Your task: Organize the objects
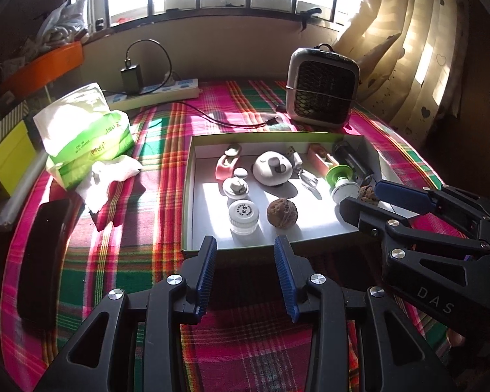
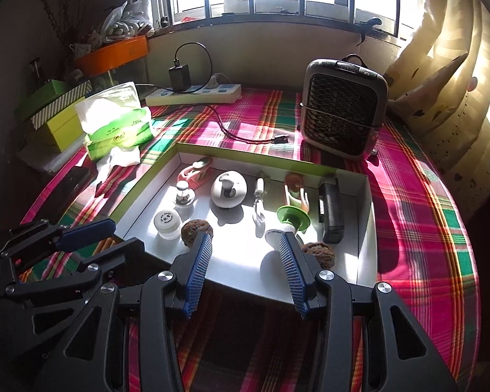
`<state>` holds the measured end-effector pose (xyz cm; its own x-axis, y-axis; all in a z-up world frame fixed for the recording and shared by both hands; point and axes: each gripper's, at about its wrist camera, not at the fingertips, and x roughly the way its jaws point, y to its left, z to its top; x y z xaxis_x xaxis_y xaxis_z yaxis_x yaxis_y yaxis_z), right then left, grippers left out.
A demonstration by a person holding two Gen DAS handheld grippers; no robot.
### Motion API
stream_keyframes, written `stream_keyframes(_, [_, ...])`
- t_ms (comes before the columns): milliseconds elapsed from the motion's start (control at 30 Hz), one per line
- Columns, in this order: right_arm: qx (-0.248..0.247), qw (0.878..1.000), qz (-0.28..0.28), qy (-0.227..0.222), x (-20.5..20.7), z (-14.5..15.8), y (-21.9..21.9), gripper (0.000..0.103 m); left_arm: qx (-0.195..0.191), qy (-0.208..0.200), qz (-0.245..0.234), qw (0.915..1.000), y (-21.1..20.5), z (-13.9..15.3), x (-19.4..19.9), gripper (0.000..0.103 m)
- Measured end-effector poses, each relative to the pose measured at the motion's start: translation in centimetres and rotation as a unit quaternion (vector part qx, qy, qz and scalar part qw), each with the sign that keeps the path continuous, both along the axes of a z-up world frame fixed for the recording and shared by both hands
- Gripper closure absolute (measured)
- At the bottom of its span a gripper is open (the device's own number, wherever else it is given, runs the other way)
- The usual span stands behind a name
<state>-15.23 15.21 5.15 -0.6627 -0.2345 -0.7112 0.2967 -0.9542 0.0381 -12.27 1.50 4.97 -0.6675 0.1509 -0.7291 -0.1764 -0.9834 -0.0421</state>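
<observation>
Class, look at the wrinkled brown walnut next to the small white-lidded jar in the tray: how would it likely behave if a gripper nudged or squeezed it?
The walnut looks rounded, so a nudge would probably roll it across the tray floor, perhaps into the jar beside it. Its ridged shell should give the pads some bite, though the curve might let it pop out. It is probably light and rigid.

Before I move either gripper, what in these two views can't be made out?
- Second walnut: left view, mostly hidden behind the right gripper.
- Jar lid print: both views, too small to read.
- First walnut: right view, partly covered by a right gripper finger.
- Box near wall: left gripper overlaps it.
</observation>
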Motion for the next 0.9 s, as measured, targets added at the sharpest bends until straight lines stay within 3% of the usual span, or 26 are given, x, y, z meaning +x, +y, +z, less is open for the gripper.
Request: stream_keyframes(900, [0.004, 0.998, -0.047, -0.046, 6.1, -4.2, 3.0, 0.057, -0.024, -0.029, 0.010, 0.9992, 0.6, -3.4, 5.0, 0.069])
